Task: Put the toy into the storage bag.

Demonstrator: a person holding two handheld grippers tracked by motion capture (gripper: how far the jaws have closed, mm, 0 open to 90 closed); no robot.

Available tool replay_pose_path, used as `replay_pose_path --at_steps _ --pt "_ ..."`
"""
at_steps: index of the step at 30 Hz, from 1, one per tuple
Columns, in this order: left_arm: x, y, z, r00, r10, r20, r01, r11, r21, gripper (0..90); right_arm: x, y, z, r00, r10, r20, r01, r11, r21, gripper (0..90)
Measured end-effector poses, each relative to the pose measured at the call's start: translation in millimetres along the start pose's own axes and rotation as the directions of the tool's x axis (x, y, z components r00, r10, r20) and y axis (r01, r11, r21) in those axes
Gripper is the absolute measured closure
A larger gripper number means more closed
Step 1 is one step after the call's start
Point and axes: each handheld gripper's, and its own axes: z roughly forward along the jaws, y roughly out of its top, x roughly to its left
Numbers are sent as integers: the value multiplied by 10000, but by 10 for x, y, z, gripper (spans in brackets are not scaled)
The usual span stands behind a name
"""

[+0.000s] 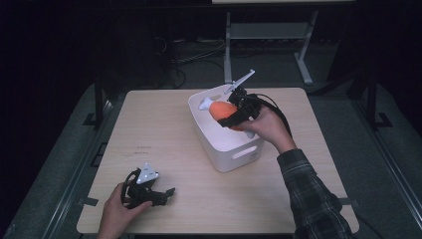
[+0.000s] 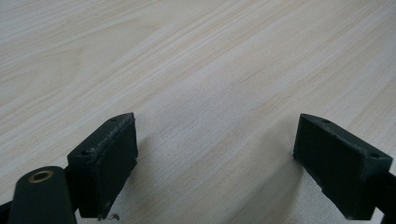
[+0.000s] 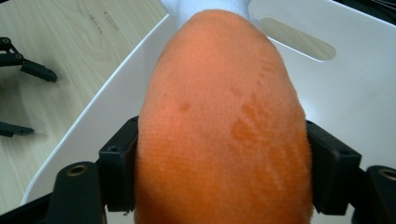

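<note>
Pale wooden table [image 1: 164, 124] in a dark room, with a white rectangular plastic tub [image 1: 234, 149] as its one landmark.

Left of the tub, most of the tabletop lies bare, giving wide open room out to the left and near edges. Well to the tub's near left, close to the table's front edge, the left gripper [image 1: 166, 193] rests low in a hand [image 1: 115, 215] with its jaws spread wide over bare wood and nothing between them, as the left gripper view [image 2: 212, 149] confirms. Above the tub's open top, inside its rim, the right gripper [image 1: 230, 119] clamps its jaws on both sides of an orange plush drumstick-shaped toy with a white end [image 3: 219, 121], the pads pressing into the fabric. Right of the tub, a narrower bare strip runs to the table's right edge.
</note>
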Motion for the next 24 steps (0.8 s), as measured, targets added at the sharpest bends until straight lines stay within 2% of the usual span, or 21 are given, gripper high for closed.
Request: replay_pose_path --at_steps 9,16,20,24 --pt "1 0 -1 10000 12 0 -12 10000 10 127 29 57 177 10000 56 -30 -55 9998 212 246" --pt "1 0 -1 10000 11 0 -11 10000 8 128 92 95 262 9999 -78 -119 81 9996 260 239" --pt "1 0 -1 10000 12 -1 -12 10000 11 127 98 94 292 10000 -4 25 3 9992 406 236" --pt "1 0 -1 10000 26 -9 -26 10000 8 128 98 77 320 10000 85 -22 -84 9988 489 226"
